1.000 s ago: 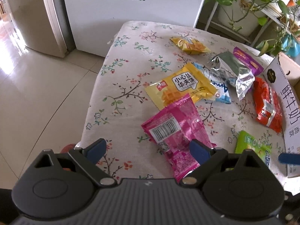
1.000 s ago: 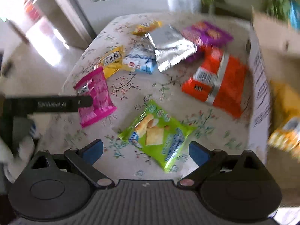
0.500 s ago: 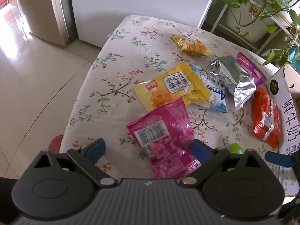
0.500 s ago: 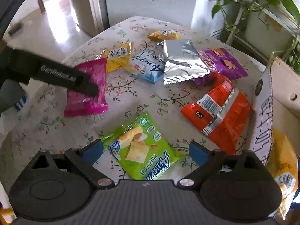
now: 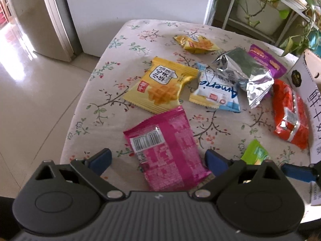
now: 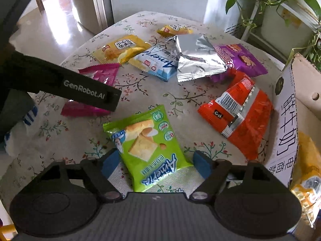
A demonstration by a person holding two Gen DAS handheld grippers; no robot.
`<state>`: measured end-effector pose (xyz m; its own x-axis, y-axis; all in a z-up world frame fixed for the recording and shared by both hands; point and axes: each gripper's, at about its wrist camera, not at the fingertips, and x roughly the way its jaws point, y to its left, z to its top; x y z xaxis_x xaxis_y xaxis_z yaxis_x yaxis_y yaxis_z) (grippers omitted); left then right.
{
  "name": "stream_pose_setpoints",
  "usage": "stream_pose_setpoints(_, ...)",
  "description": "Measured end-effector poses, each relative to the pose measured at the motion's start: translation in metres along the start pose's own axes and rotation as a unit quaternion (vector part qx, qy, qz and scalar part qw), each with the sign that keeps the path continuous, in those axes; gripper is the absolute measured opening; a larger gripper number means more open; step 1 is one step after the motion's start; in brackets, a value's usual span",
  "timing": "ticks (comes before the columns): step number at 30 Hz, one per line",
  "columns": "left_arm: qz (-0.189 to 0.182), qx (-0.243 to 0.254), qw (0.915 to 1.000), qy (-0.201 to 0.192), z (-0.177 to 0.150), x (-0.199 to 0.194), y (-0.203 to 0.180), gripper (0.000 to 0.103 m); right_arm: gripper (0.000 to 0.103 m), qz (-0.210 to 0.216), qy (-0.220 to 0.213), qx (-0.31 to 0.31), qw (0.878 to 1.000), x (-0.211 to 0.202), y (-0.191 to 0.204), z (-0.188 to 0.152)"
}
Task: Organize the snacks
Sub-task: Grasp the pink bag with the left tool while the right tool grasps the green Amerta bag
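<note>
Several snack packs lie on a floral tablecloth [image 5: 140, 46]. My left gripper [image 5: 158, 159] is open, its fingers on either side of a pink pack [image 5: 166, 150] lying barcode up. My right gripper [image 6: 155, 163] is open, straddling a green Americ pack [image 6: 148, 148]. Farther off lie a yellow waffle pack [image 5: 160, 86], a blue-white pack [image 5: 217, 92], a silver bag [image 5: 244, 74], a purple pack [image 5: 266, 62], an orange-red pack [image 6: 238, 114] and a small yellow pack [image 5: 196, 44]. The left gripper's body [image 6: 80, 88] crosses the right wrist view over the pink pack [image 6: 100, 74].
A cardboard box [image 6: 286, 120] stands at the table's right edge with a yellow bag [image 6: 307, 172] inside. A white appliance [image 5: 136, 0] stands behind the table, potted plants [image 6: 280, 6] at the back right, tiled floor [image 5: 30, 92] to the left.
Both grippers have moved lower and closer to the table; the pink pack now sits between the left fingers and the green pack between the right fingers. No pack has moved.
</note>
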<state>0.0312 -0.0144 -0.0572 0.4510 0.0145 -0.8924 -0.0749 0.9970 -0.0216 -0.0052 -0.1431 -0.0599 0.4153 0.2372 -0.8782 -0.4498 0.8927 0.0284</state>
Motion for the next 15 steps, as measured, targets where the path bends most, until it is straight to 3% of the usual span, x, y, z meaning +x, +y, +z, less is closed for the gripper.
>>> stream_pose_setpoints(3, -0.001, 0.0, 0.9999, -0.013, -0.003, -0.003, 0.002, 0.092, 0.073, 0.003, -0.003, -0.003, 1.0, -0.004, 0.002, -0.001)
stream_pose_setpoints(7, -0.004, 0.008, 0.9994, -0.033, -0.004, -0.009, 0.008, 0.07, 0.071, 0.016, 0.0, -0.002, 1.0, -0.004, 0.0, 0.0)
stream_pose_setpoints(10, -0.012, 0.011, 0.9993, -0.035, -0.004, -0.012, 0.014, 0.062, 0.076, 0.027, -0.009, -0.001, 1.0, -0.008, -0.001, -0.001)
stream_pose_setpoints(13, -0.023, 0.021, 0.999, -0.034, -0.006, -0.013, 0.017, 0.061, 0.09, 0.03, -0.025, 0.01, 0.999, -0.01, -0.004, 0.001)
stream_pose_setpoints(15, -0.026, 0.024, 0.9989, -0.03, -0.006, -0.014, 0.019, 0.066, 0.093, 0.025, -0.034, 0.011, 0.999, -0.009, -0.003, 0.003)
